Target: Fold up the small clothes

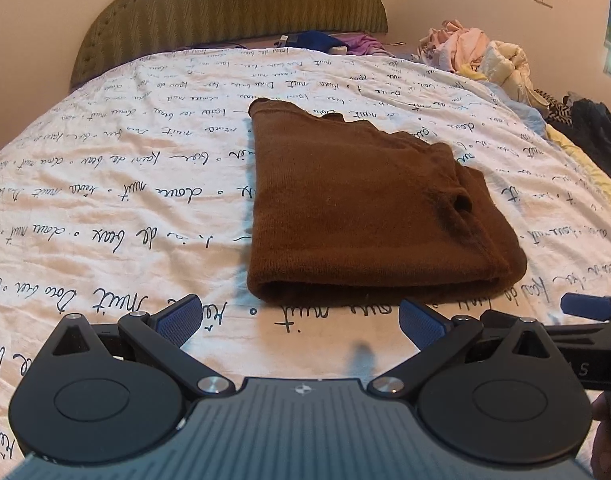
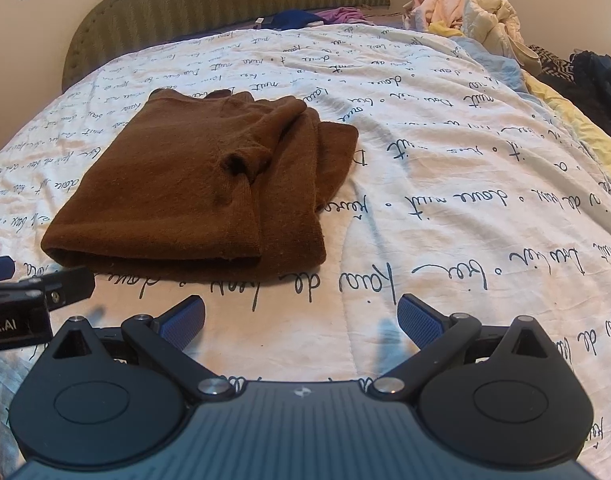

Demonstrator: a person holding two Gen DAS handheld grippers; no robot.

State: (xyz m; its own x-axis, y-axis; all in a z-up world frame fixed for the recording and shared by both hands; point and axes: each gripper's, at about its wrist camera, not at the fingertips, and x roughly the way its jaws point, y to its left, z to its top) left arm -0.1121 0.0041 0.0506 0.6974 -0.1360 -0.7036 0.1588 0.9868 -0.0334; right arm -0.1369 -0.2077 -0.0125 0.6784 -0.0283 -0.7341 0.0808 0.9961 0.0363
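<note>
A brown knit garment lies folded into a thick rectangle on the white bedspread printed with black script. In the right wrist view the same brown garment sits to the upper left, with a loose layer sticking out on its right side. My left gripper hovers open just short of the garment's near folded edge, nothing between its blue pads. My right gripper is also open and empty, over bare bedspread to the right of the garment. Each gripper's side shows at the edge of the other's view.
A heap of pale and dark clothes lies along the bed's right side, also seen as a clothes heap in the right wrist view. A green padded headboard stands at the far end, with blue and purple items before it.
</note>
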